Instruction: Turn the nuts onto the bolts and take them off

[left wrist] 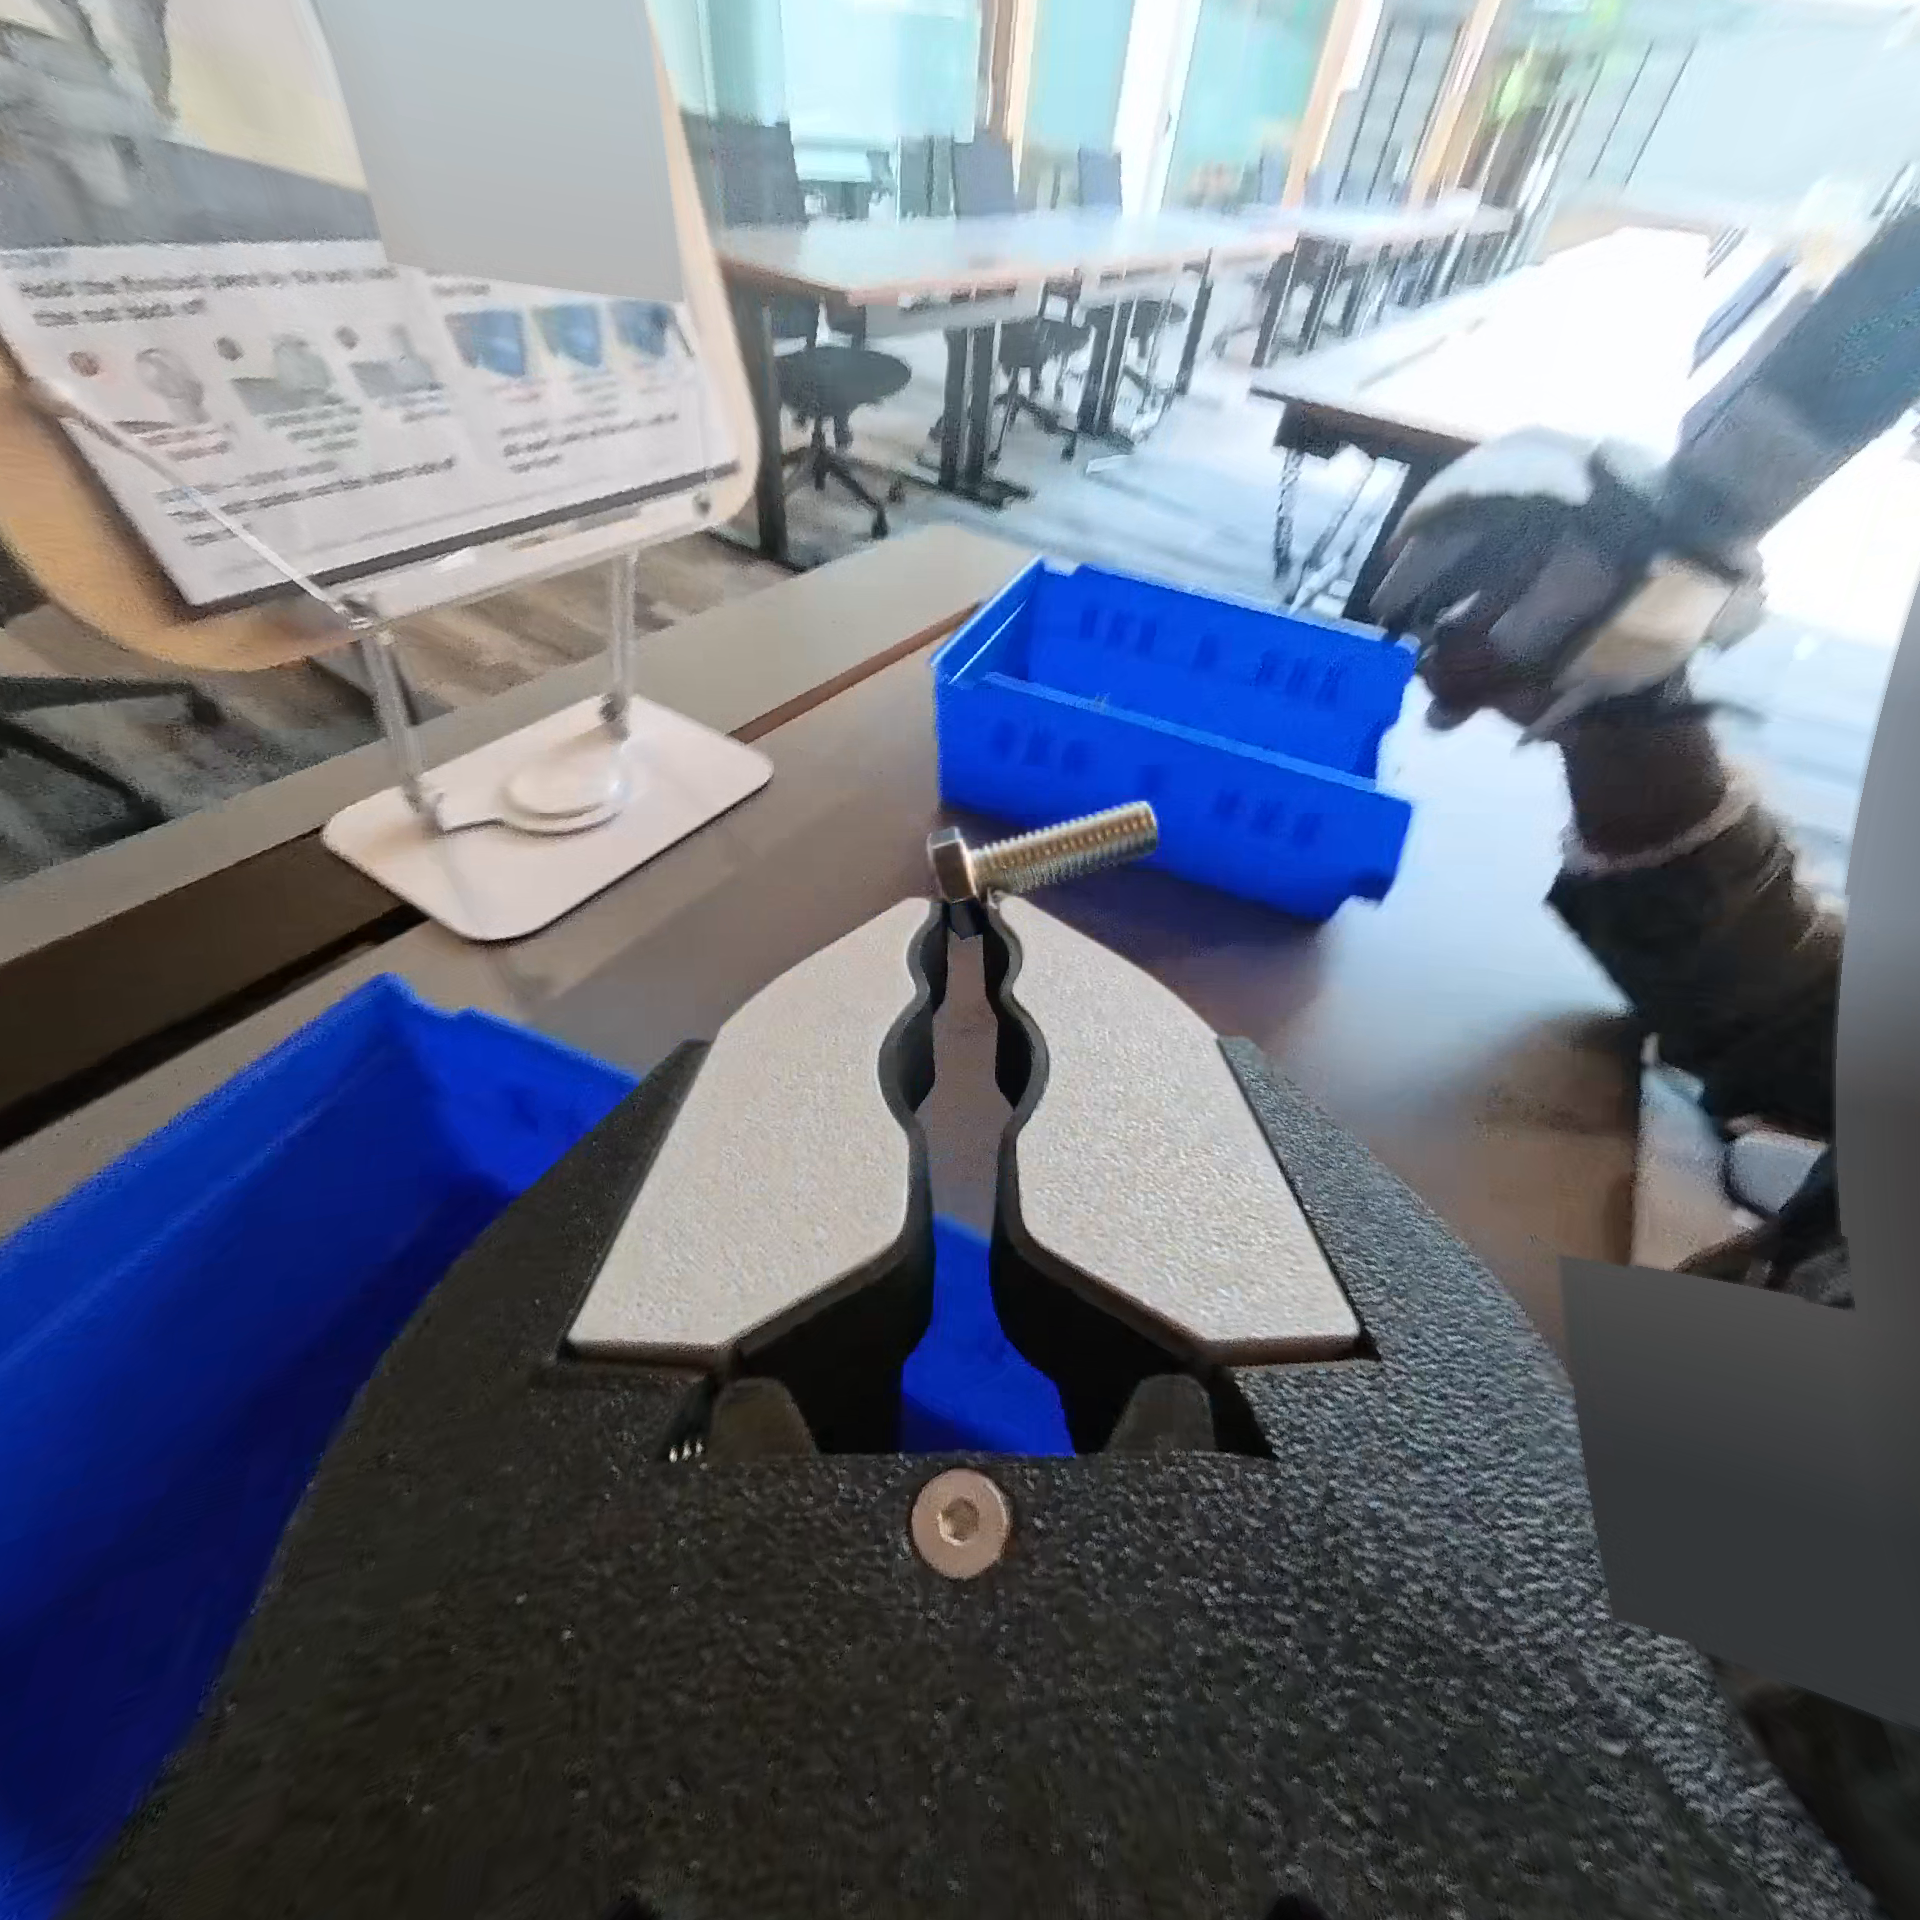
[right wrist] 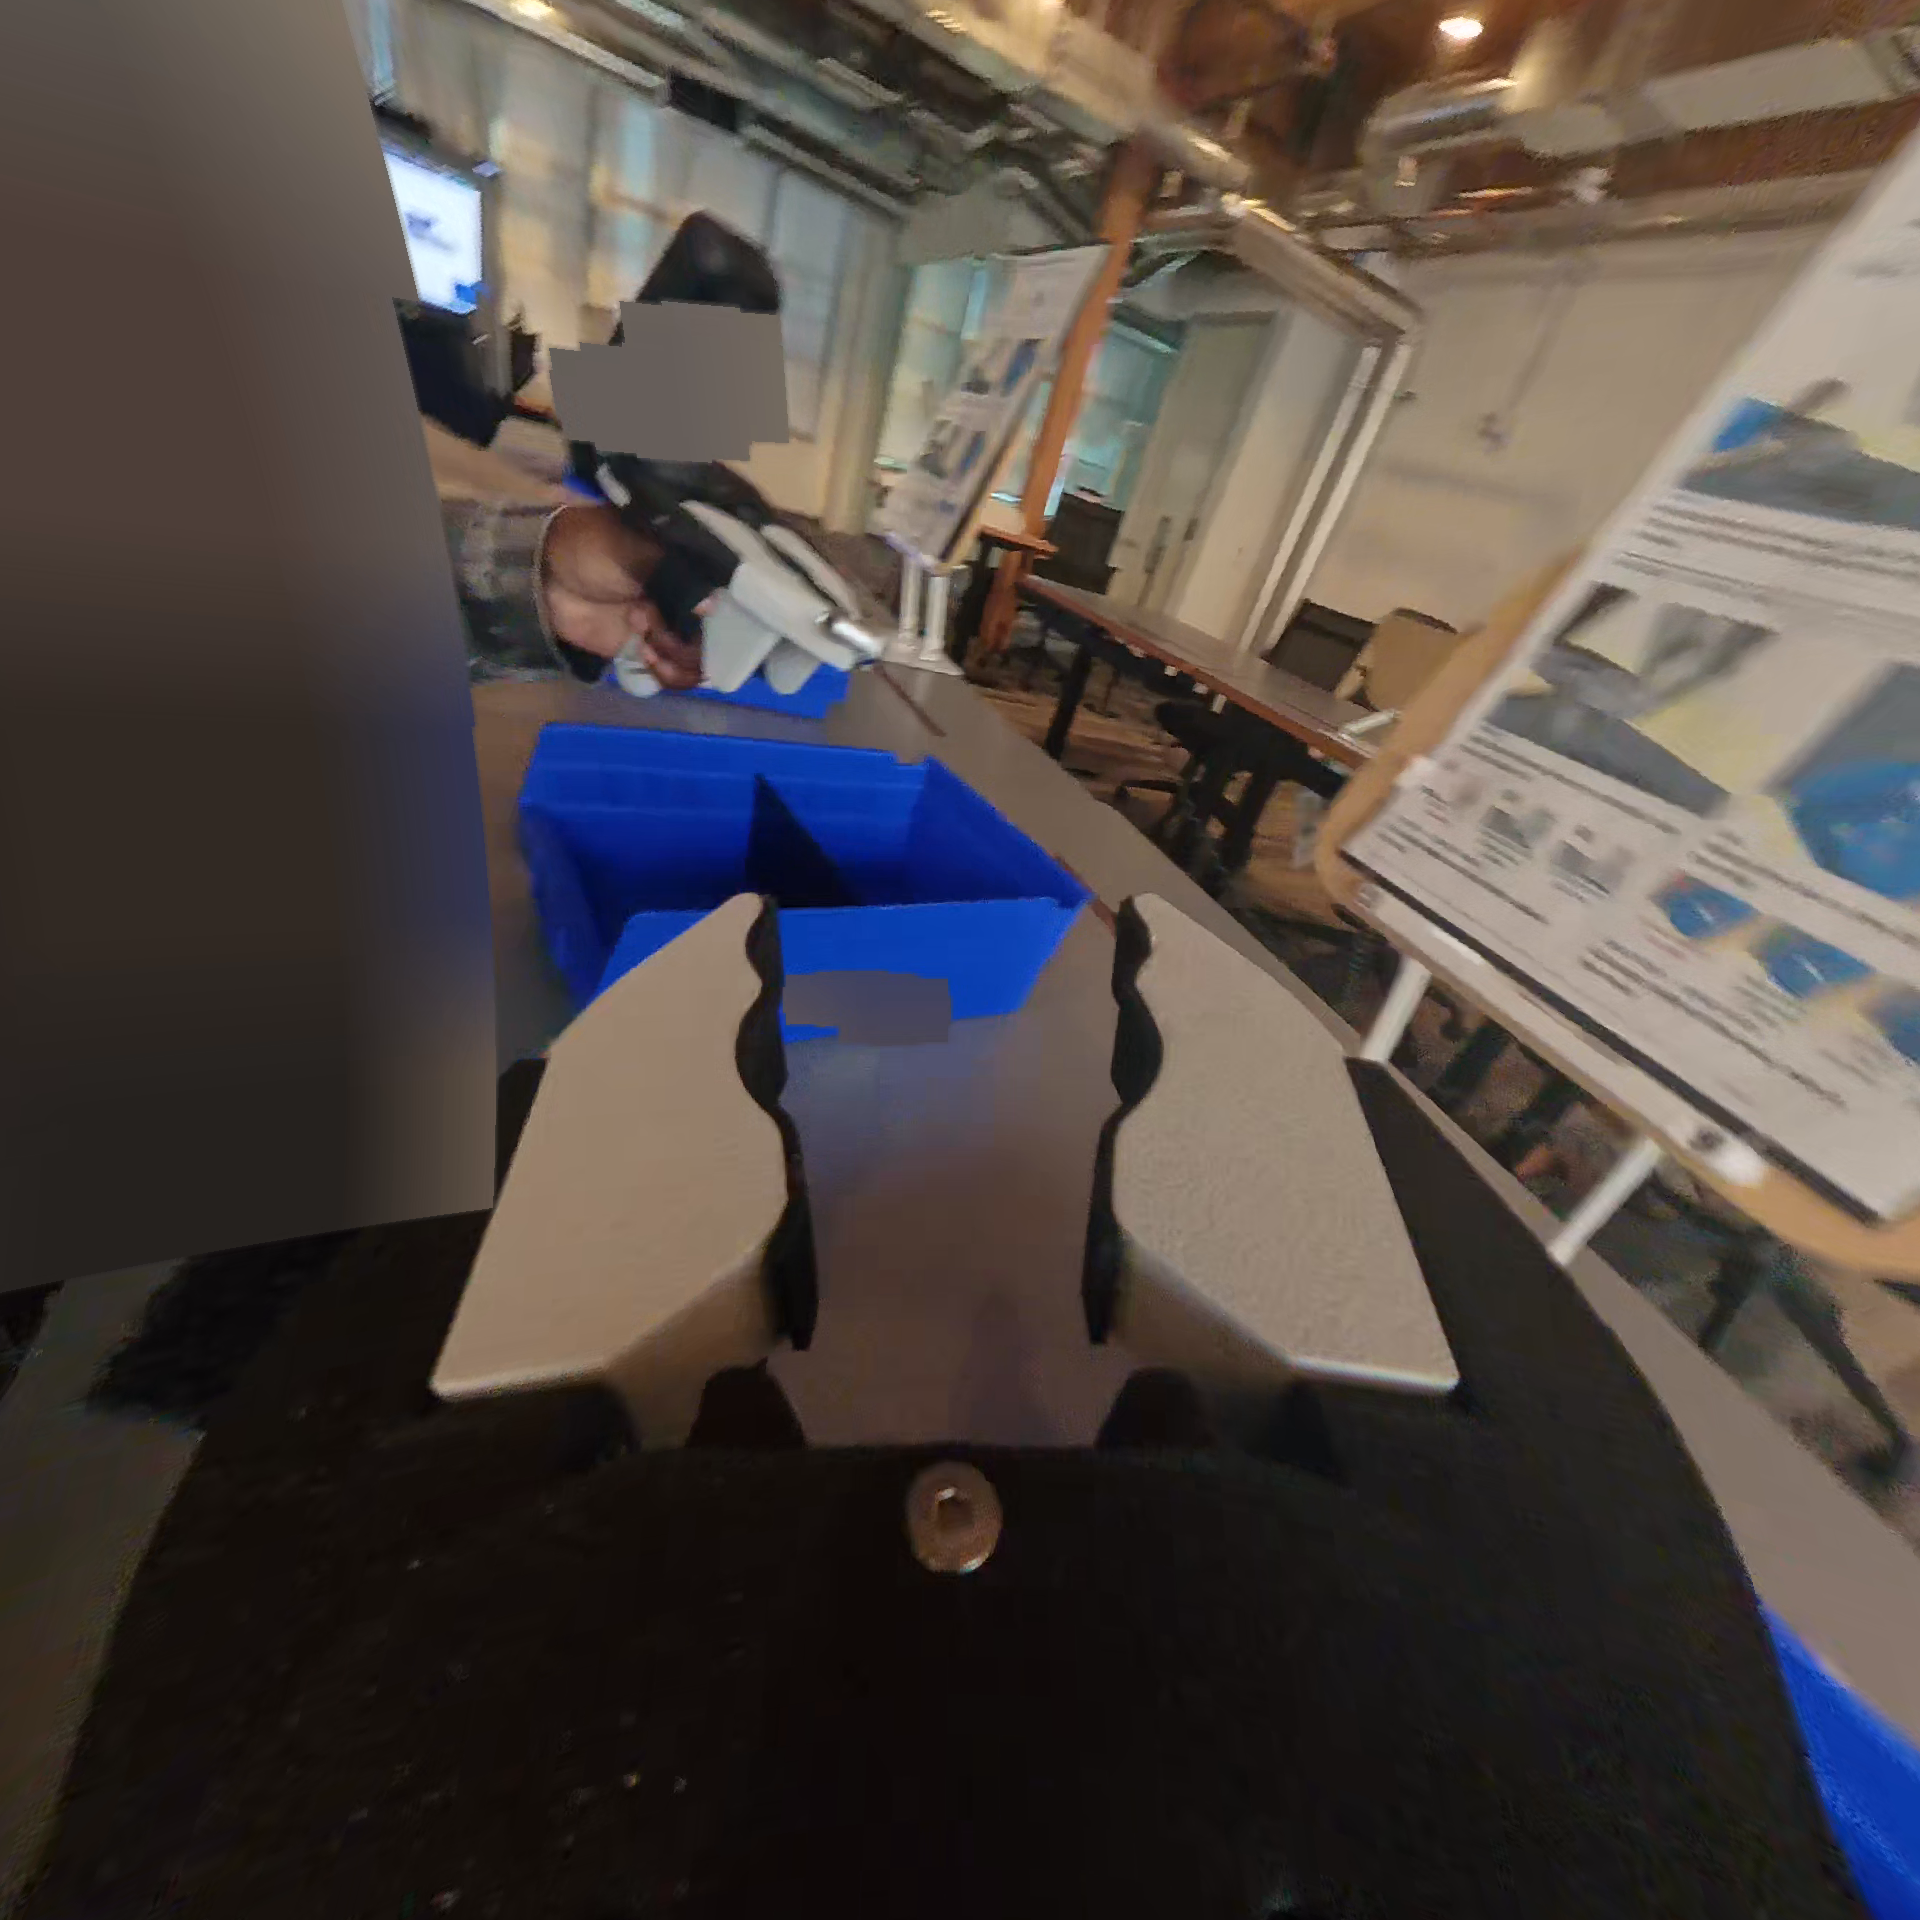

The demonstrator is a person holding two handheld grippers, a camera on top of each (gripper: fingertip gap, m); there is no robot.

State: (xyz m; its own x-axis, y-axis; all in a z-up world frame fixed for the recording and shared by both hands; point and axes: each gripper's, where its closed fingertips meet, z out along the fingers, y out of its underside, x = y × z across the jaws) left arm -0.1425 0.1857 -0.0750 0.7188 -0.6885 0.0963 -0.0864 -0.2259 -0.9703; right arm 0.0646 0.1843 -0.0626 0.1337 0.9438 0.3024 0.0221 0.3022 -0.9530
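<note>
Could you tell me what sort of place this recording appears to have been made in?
Probably an open office or shared workroom set up as a task station: rows of long tables with wheeled office chairs, an illustrated instruction sheet on a clear stand, and blue parts bins on the dark table.

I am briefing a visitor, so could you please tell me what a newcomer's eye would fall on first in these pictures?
First comes the silver bolt, pinched by its head at the tips of the shut left gripper and held above the dark table. Next come the bright blue bins, one beyond the bolt. The right gripper hangs open and empty before a divided blue bin.
</note>
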